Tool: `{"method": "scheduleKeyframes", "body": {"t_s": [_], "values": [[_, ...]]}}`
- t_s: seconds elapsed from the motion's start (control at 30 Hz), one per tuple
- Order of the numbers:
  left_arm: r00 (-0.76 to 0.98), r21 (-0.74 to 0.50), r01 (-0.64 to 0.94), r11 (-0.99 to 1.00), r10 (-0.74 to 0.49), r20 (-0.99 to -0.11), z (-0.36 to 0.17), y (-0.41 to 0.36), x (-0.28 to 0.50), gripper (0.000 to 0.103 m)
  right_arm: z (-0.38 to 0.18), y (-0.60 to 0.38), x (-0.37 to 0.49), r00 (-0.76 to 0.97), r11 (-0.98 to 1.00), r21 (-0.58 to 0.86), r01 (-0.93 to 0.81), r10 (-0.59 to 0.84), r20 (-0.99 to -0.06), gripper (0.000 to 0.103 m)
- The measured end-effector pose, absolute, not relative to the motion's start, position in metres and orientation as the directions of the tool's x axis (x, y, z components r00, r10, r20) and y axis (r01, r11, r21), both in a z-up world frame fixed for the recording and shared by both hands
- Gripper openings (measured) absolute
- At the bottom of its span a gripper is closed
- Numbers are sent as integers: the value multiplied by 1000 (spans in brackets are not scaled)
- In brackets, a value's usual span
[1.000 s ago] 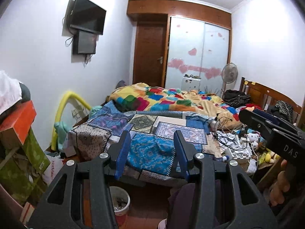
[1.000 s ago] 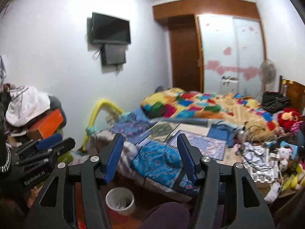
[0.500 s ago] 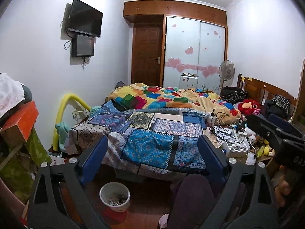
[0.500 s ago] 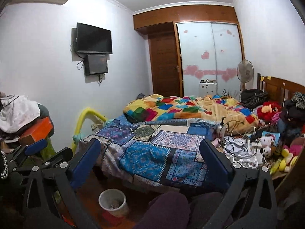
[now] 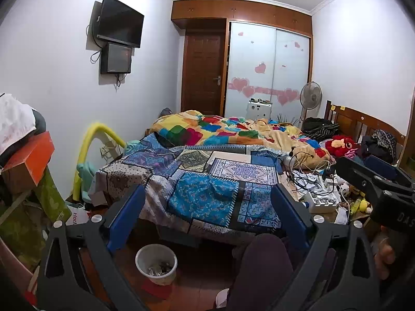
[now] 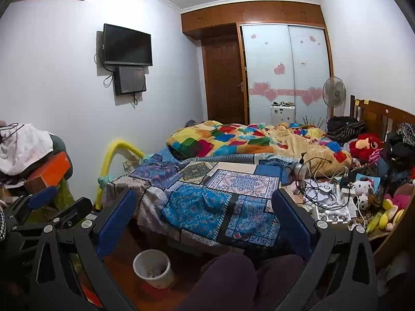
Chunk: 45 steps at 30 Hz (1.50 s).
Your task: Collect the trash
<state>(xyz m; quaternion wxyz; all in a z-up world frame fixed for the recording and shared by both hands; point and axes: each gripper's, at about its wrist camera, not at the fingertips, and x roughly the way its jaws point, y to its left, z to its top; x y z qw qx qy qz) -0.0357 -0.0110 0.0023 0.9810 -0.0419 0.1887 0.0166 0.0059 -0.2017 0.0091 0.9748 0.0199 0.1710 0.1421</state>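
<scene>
A white waste bin (image 5: 156,263) with scraps inside stands on the floor at the foot of the bed; it also shows in the right wrist view (image 6: 153,268). My left gripper (image 5: 207,211) is open wide and empty, held in the air above the bin and facing the bed. My right gripper (image 6: 201,211) is open wide and empty, at about the same height. The right gripper shows at the right edge of the left wrist view (image 5: 373,181). The left gripper shows at the left edge of the right wrist view (image 6: 46,207). No trash item is held.
A bed with a blue patchwork cover (image 5: 207,197) fills the middle. Cables, a power strip and toys (image 5: 319,191) crowd its right side. Boxes and bags (image 5: 23,165) pile up at left. My knees (image 6: 233,280) are in the foreground. A red scrap (image 5: 155,289) lies by the bin.
Both grippers have opened from a narrow gap to wide open. Both views have tilted and steadied; the bin now shows more fully.
</scene>
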Motion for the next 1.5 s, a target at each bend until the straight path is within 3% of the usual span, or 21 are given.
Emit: {"method": "scheduleKeyframes", "body": {"t_s": [1.5], "values": [[930, -87, -64, 994, 28, -367, 1, -14, -39, 102, 16, -198, 4, 894, 954, 66, -291, 296, -335, 103]]}}
